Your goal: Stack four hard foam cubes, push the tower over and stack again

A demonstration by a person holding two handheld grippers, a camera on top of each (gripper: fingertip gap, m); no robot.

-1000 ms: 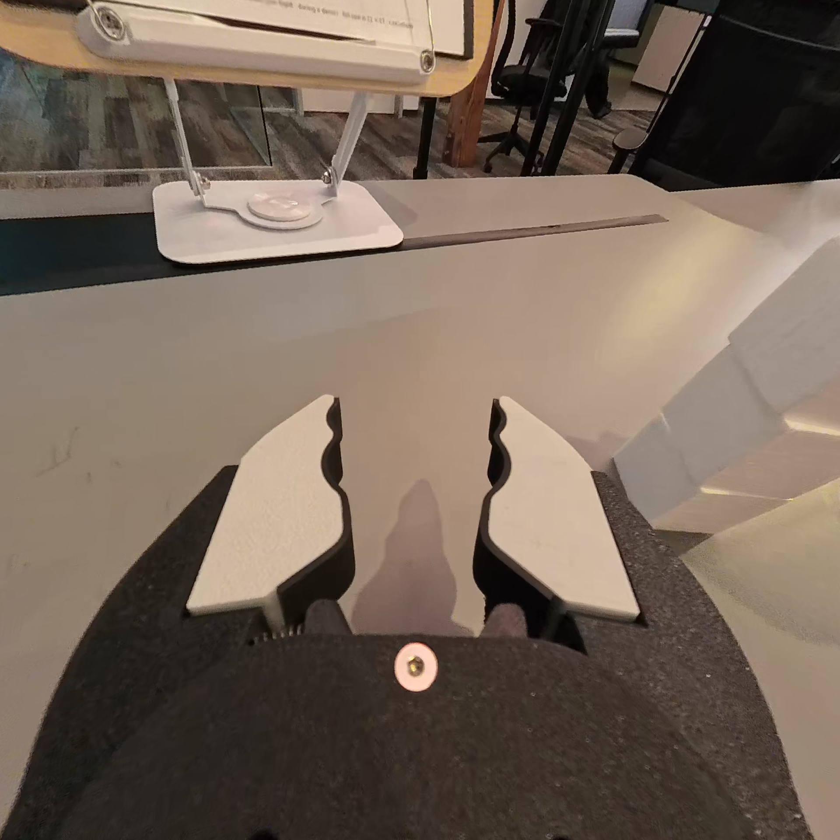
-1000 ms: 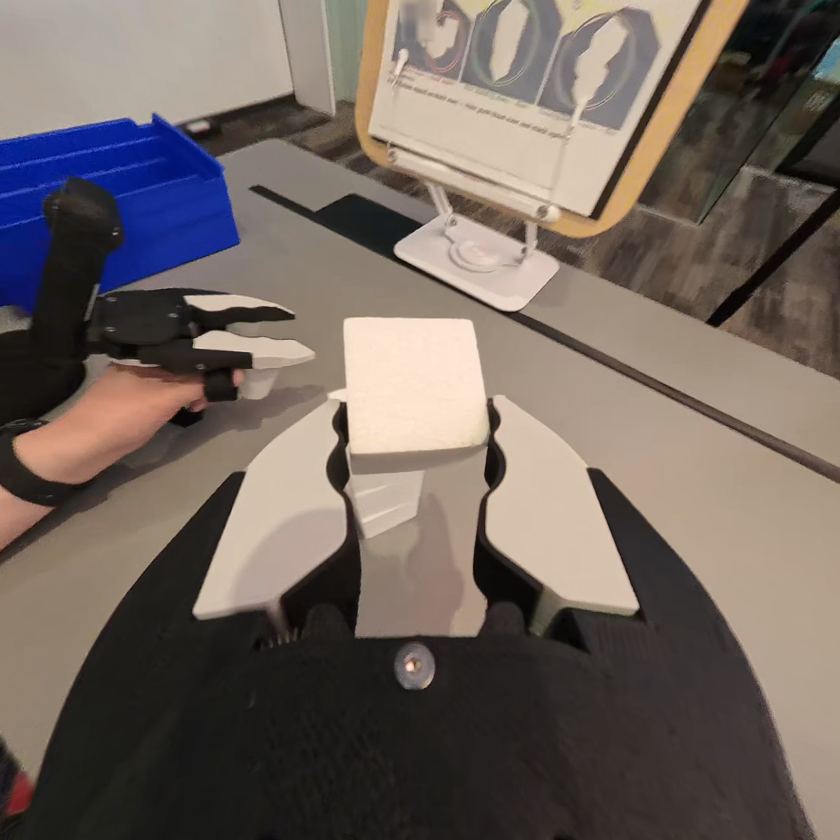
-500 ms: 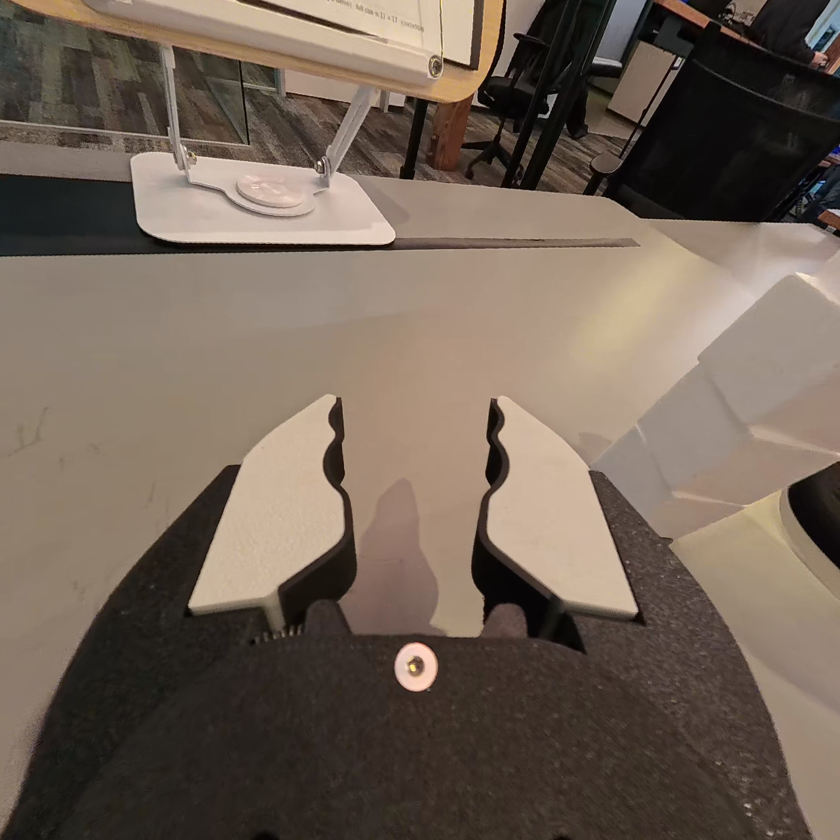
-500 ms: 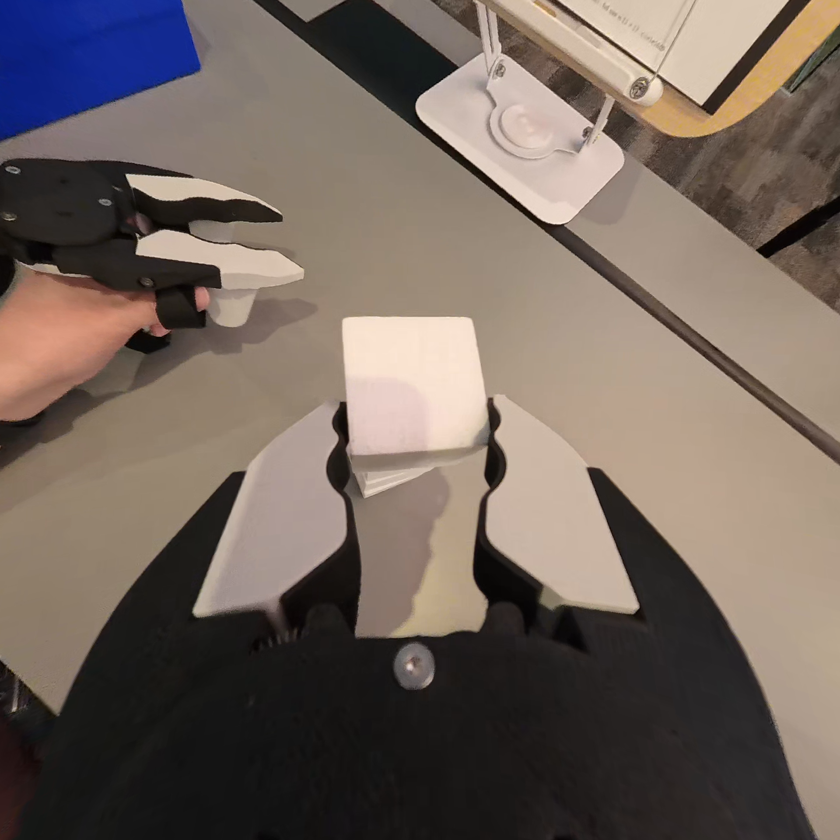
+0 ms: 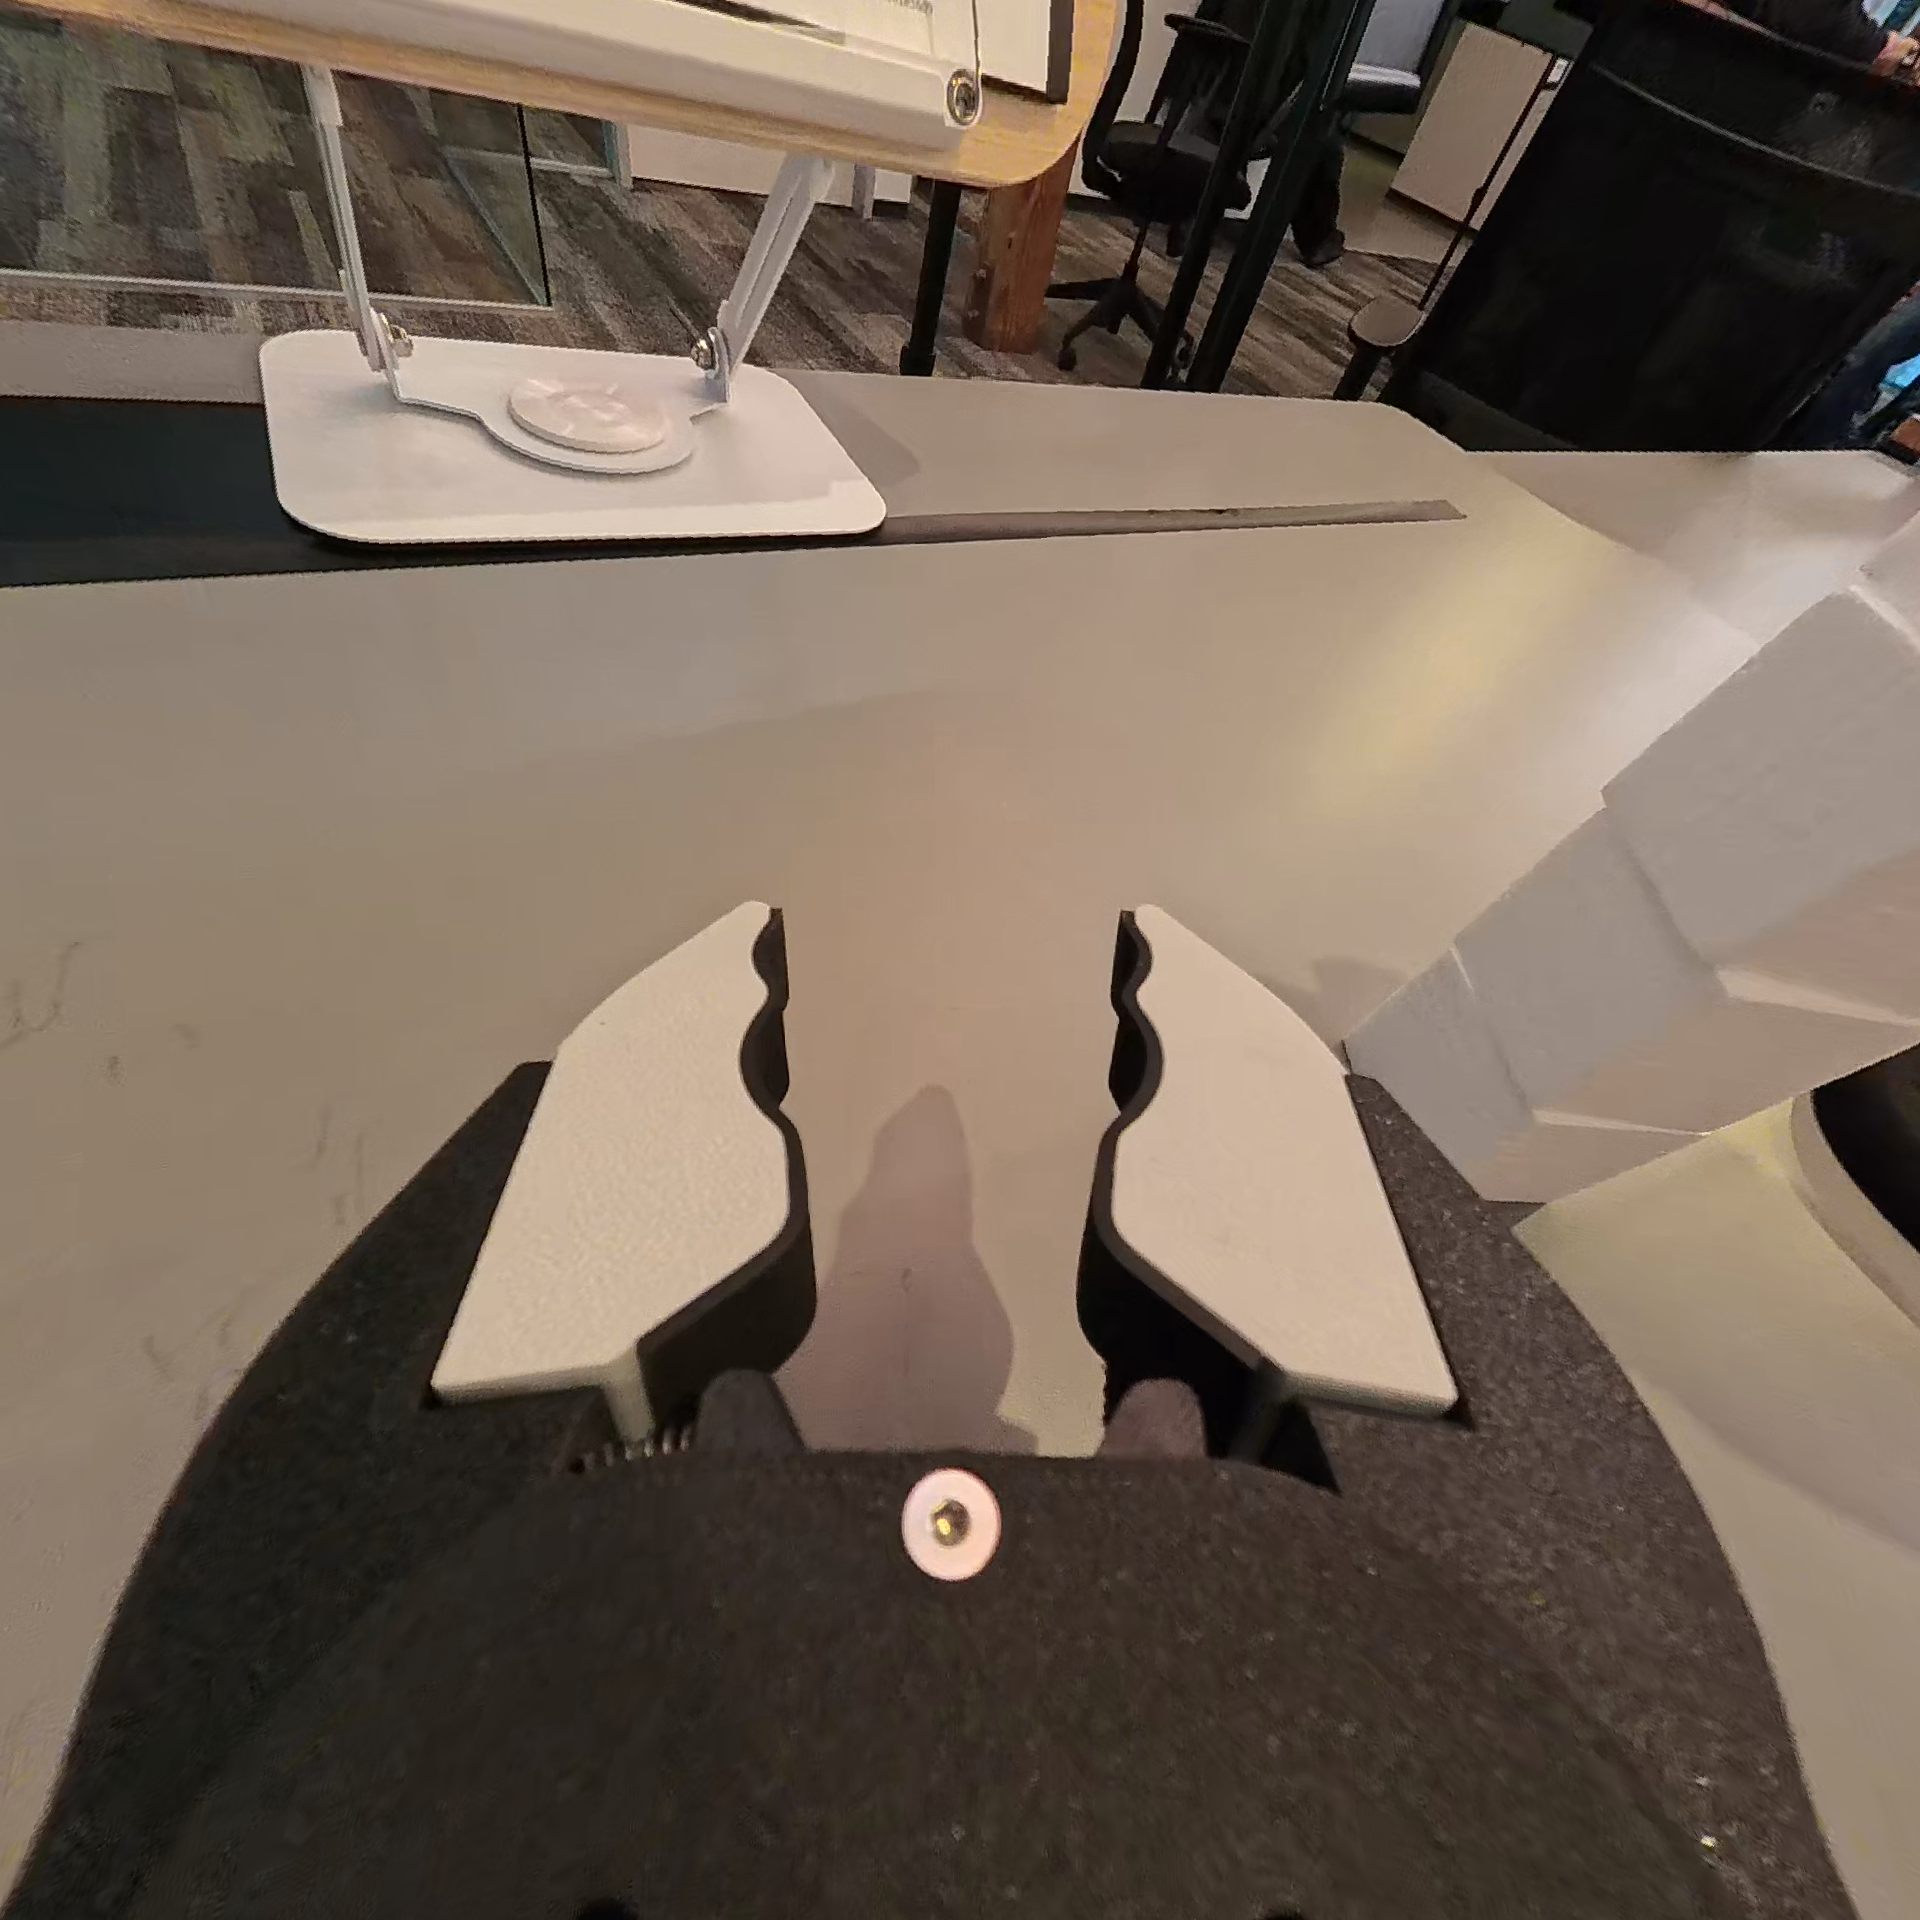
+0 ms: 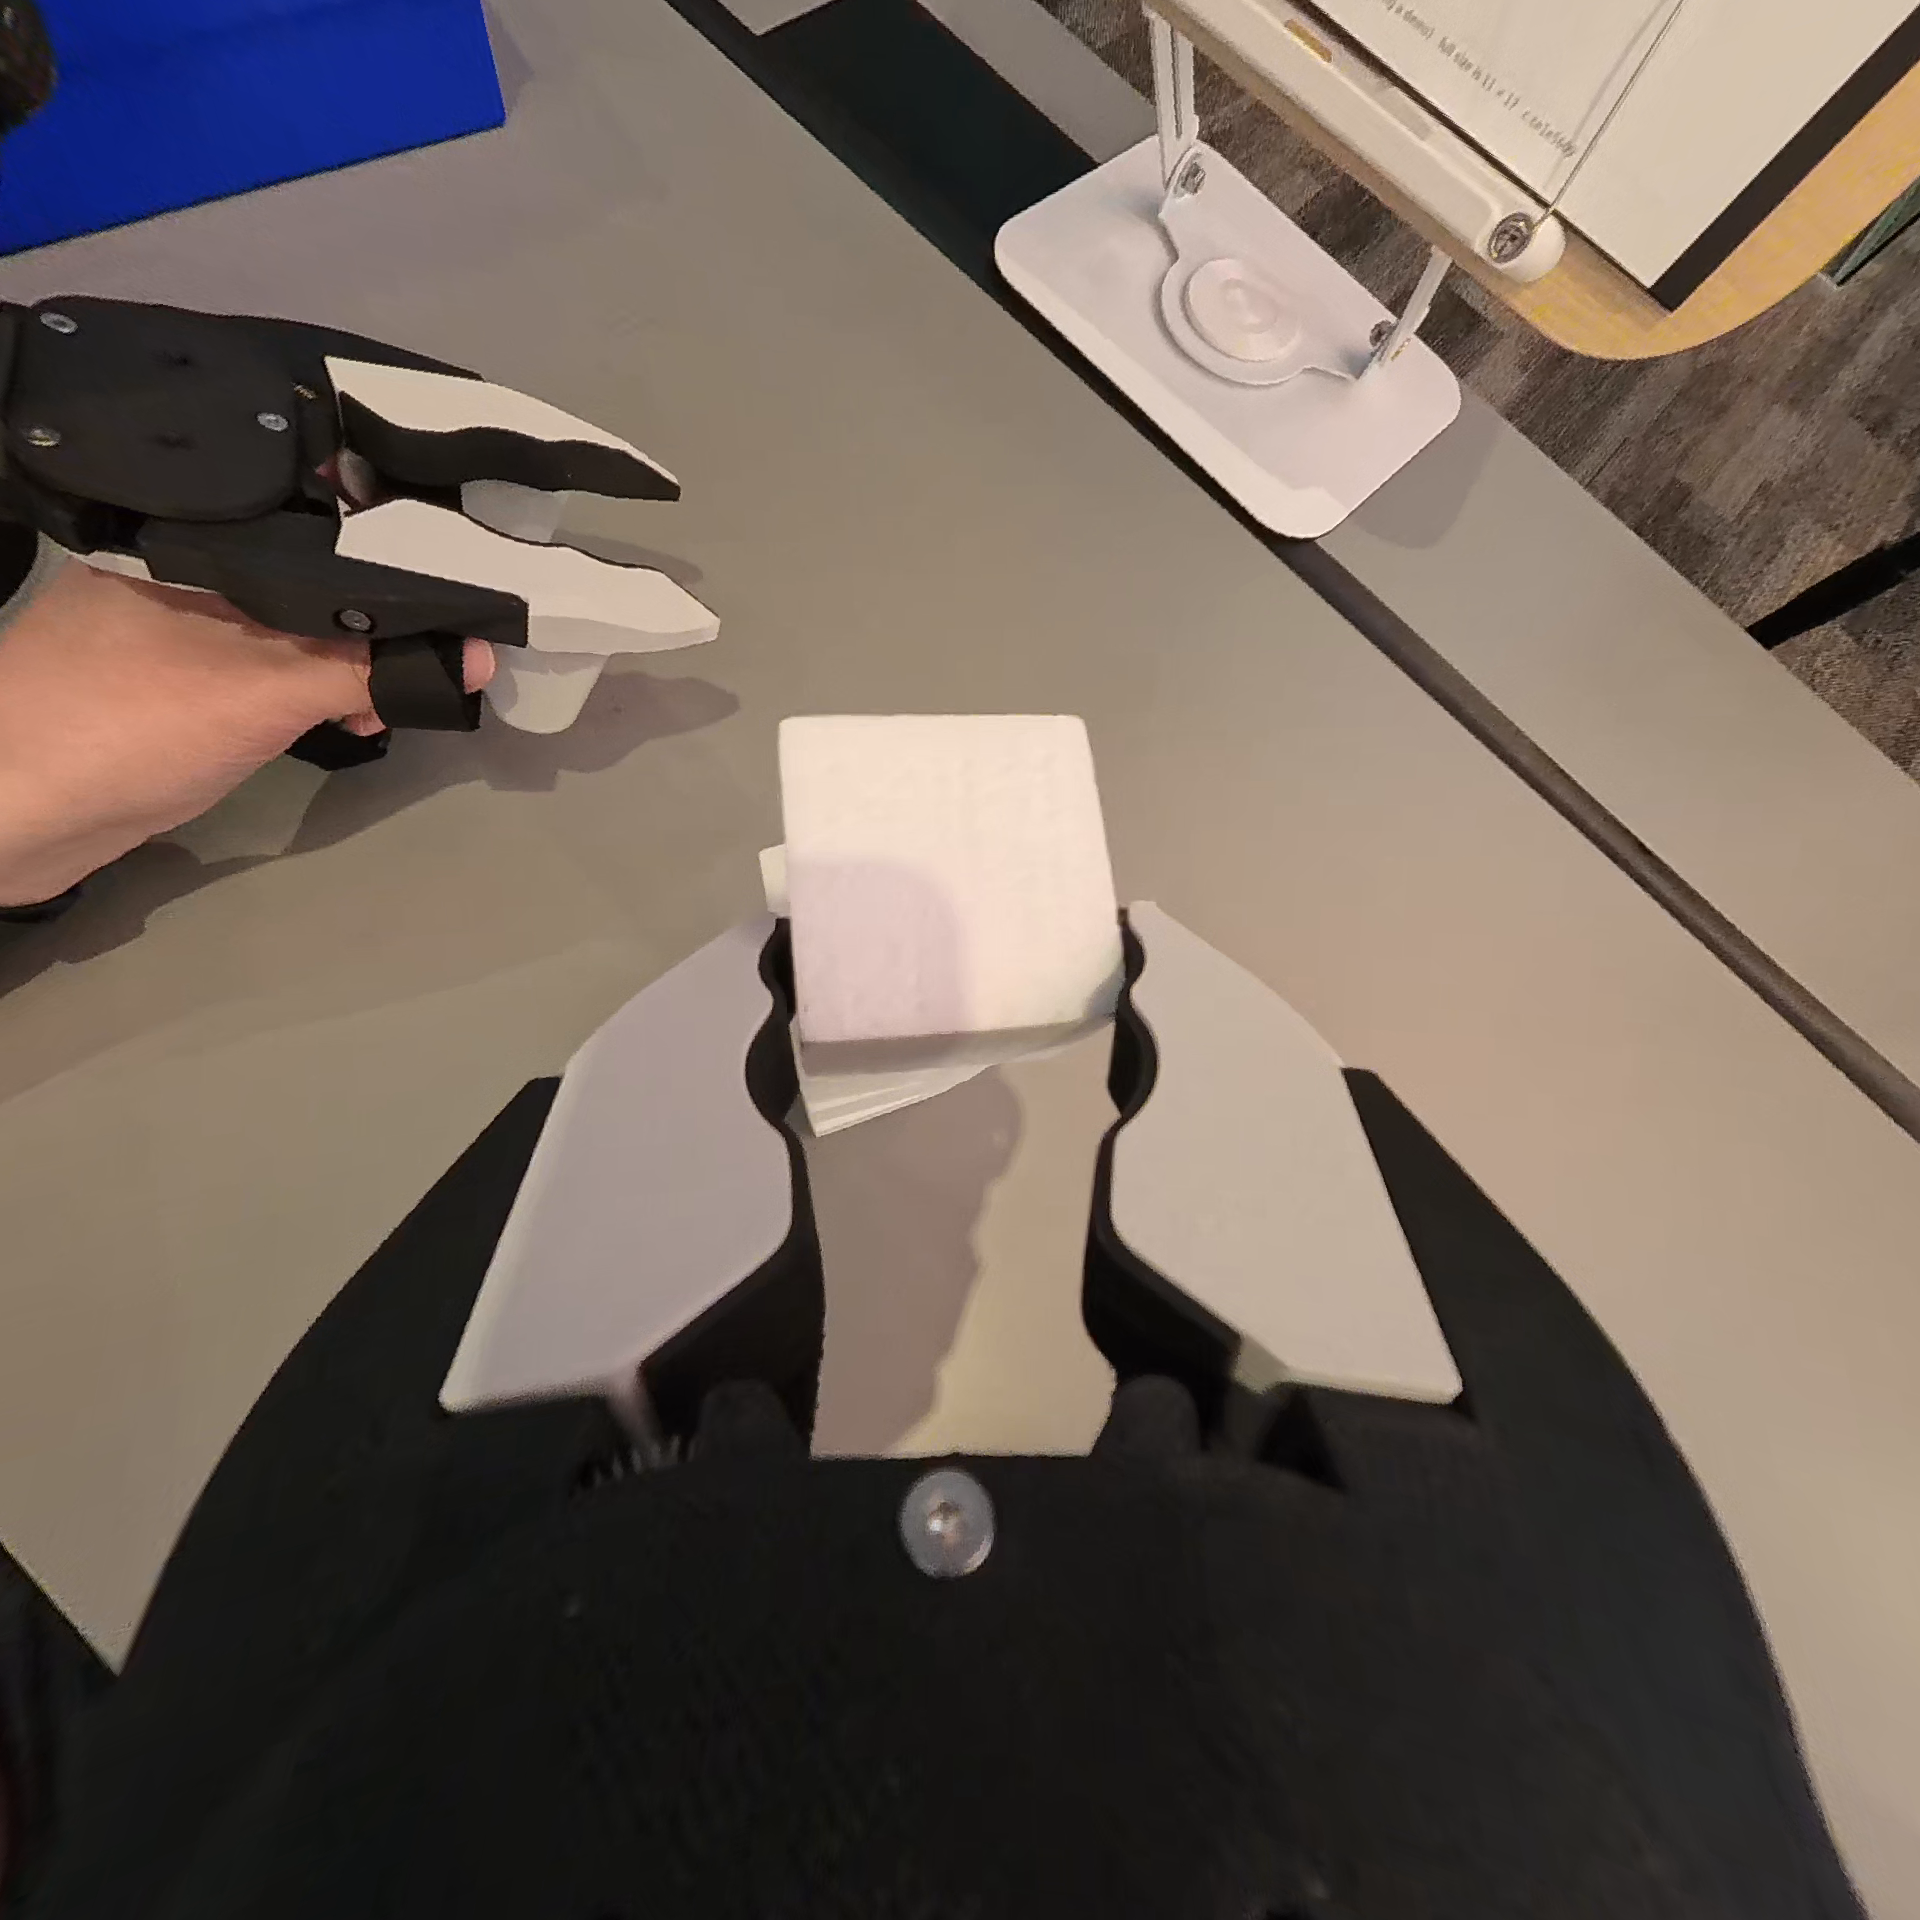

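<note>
- Right wrist view: the right gripper [image 6: 945, 935] pinches the top foam cube [image 6: 940, 873], mid-frame, over the white stack [image 6: 883, 1086].
- The left gripper [image 5: 948, 925] is wide apart, holding nothing; the stack sits at its right edge.
- I think stacking is nearly done; pushing over comes next.

Grey table [image 6: 1195, 748] bears foam cubes [image 6: 940, 878], white stand [image 6: 1226, 364], perhaps a blue bin [image 6: 249, 114].

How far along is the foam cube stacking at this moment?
Done: a tower of white foam cubes stands on the grey table; at least three tiers show, the exact count is unclear. In hand: the right gripper brackets the top cube, contact uncertain. The left gripper is open and empty. Left: release; which stacking round this is cannot be told.
</note>
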